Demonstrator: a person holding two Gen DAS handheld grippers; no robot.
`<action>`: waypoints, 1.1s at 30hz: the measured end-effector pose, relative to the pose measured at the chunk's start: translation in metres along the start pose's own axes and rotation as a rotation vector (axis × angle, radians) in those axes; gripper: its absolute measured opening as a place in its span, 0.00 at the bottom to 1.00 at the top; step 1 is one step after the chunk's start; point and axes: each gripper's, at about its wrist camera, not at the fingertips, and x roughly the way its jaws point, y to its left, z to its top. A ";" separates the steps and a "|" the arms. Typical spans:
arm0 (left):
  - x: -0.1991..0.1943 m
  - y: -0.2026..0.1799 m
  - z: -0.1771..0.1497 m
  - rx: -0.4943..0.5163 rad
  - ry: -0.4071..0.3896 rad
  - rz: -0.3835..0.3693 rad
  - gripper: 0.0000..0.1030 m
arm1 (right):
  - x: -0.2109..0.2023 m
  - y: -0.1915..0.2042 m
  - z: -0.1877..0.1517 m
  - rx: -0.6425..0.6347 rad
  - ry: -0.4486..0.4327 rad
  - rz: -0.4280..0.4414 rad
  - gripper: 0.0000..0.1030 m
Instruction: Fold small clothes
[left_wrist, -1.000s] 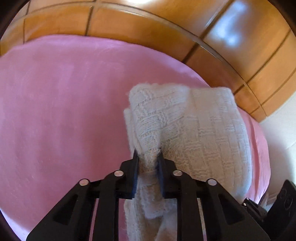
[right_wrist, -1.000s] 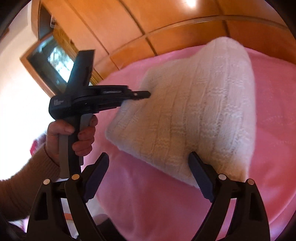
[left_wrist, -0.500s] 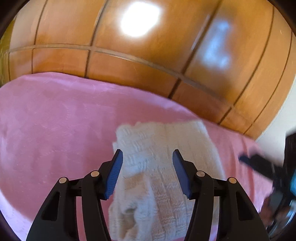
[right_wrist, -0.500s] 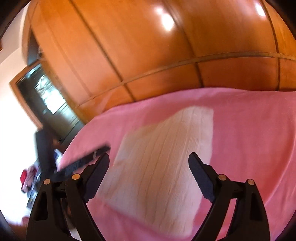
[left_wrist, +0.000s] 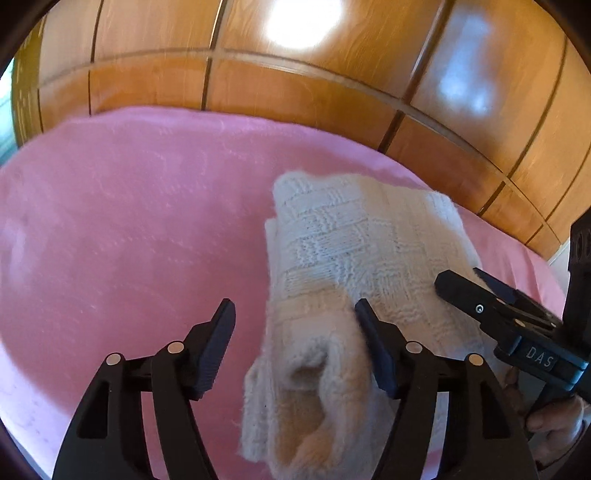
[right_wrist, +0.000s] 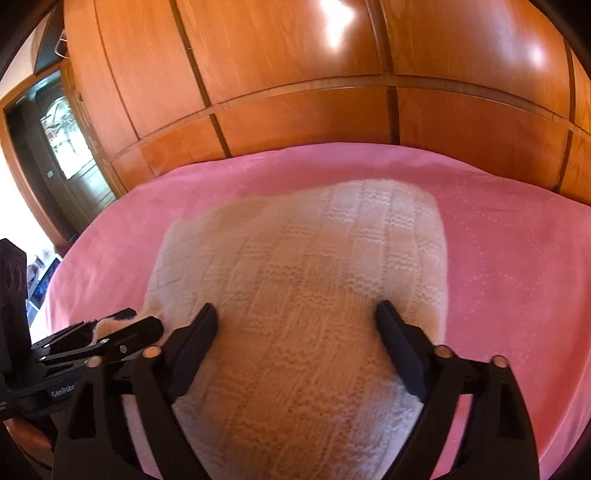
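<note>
A: Starting close in, where are the jaws?

B: The left gripper (left_wrist: 293, 325) stands spread, its jaws having just been opening. The rolled cuff end of the cream basket-weave knitted garment (left_wrist: 354, 266) lies between them, but the pads do not press it; one finger (left_wrist: 373, 343) just brushes the wool. The right gripper (right_wrist: 295, 325) is also spread wide, its jaws having just opened a little further, poised over the garment's near end with nothing pinched.

A: So which step is this?

B: I judge a fold has just been let go. The knit lies as a thick, doubled bundle, and both tools are free of it.

A: And the next move?

B: Probably tidying. The near end bulges into a loose tube, so it wants tucking or pressing flat. Soft wool springs back, so a shallow pinch on the top layer alone could undo the fold.

A: Where does the garment lie?

B: On the pink fleecy bed cover (right_wrist: 517, 258), towards its right side in the left wrist view, reaching from the near edge towards the middle. The far edge is bare.

A: Beyond that?

B: Glossy orange-brown wooden wardrobe panels (right_wrist: 295, 74) run along the bed's far edge. A dark doorway with a glazed panel (right_wrist: 59, 136) stands at far left in the right wrist view.
</note>
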 end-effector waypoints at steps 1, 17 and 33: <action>-0.003 0.000 0.000 0.010 -0.006 0.001 0.66 | -0.001 0.003 0.000 -0.014 -0.002 0.006 0.95; -0.002 0.009 -0.008 0.029 0.018 -0.022 0.74 | -0.031 -0.074 -0.007 0.310 0.044 0.164 0.98; 0.048 0.052 -0.007 -0.205 0.176 -0.453 0.55 | 0.012 -0.088 -0.018 0.409 0.162 0.415 0.91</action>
